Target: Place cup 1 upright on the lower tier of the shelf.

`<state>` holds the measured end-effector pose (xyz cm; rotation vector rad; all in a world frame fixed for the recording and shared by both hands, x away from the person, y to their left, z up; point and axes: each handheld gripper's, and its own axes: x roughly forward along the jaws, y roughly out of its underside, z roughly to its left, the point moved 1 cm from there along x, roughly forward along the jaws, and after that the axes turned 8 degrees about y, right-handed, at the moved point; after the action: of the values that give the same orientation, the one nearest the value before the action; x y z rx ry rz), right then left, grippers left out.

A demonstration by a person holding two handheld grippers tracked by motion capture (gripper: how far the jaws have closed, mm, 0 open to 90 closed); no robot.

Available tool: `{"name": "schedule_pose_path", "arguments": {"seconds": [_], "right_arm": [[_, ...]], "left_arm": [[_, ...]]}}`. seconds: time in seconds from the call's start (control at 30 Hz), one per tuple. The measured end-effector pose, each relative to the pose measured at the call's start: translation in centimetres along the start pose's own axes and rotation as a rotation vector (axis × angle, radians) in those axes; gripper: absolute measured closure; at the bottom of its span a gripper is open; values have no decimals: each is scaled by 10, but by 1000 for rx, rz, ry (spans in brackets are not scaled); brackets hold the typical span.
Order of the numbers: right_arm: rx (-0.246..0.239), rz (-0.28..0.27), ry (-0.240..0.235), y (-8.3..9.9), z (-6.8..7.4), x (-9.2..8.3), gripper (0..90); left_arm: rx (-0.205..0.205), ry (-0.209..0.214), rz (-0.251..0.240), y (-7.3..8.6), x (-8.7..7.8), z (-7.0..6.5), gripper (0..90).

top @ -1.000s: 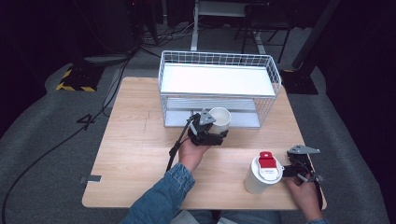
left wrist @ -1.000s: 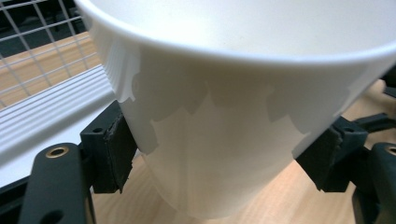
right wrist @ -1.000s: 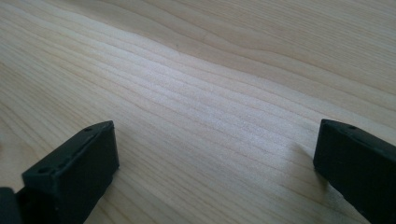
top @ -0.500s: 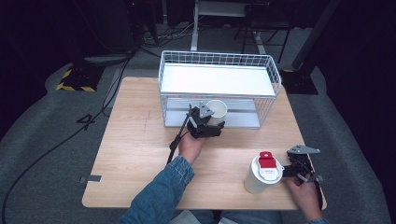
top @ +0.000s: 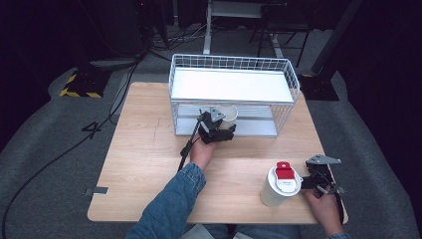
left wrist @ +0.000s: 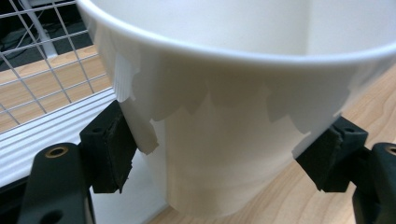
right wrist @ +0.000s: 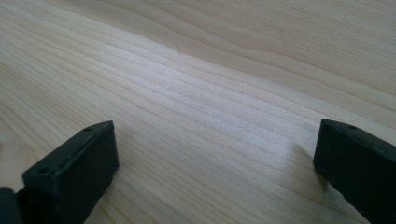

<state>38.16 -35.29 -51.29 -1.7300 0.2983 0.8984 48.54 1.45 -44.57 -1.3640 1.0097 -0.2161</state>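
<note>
- The left gripper (top: 222, 128) has its fingers (left wrist: 109, 147) clamped on a white paper cup (top: 228, 114), held tilted at the open front of the wire rack (top: 234, 63) (lower tier).
- The right gripper (top: 312, 181) rests on the table (top: 144, 149), fingers (right wrist: 74, 170) spread wide with nothing between them, beside a lidded white cup (top: 279, 185).

matt paper cup (left wrist: 224, 140), smooth wood table (top: 144, 164), wire basket (top: 234, 64).
</note>
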Motion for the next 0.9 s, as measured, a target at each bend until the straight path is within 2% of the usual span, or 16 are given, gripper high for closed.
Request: {"name": "schedule_pose_path", "arguments": {"seconds": [0.4,0.63,0.83,0.9], "right_arm": [[0,0,0,0,0,0,1],[0,0,0,0,0,0,1],[0,0,0,0,0,0,1],[0,0,0,0,0,0,1]], "left_arm": [[18,-11,13,0,16,9,227],[3,-22,18,5,26,18,226],[9,-38,18,6,33,28,226],[-7,-34,7,7,36,30,226]]}}
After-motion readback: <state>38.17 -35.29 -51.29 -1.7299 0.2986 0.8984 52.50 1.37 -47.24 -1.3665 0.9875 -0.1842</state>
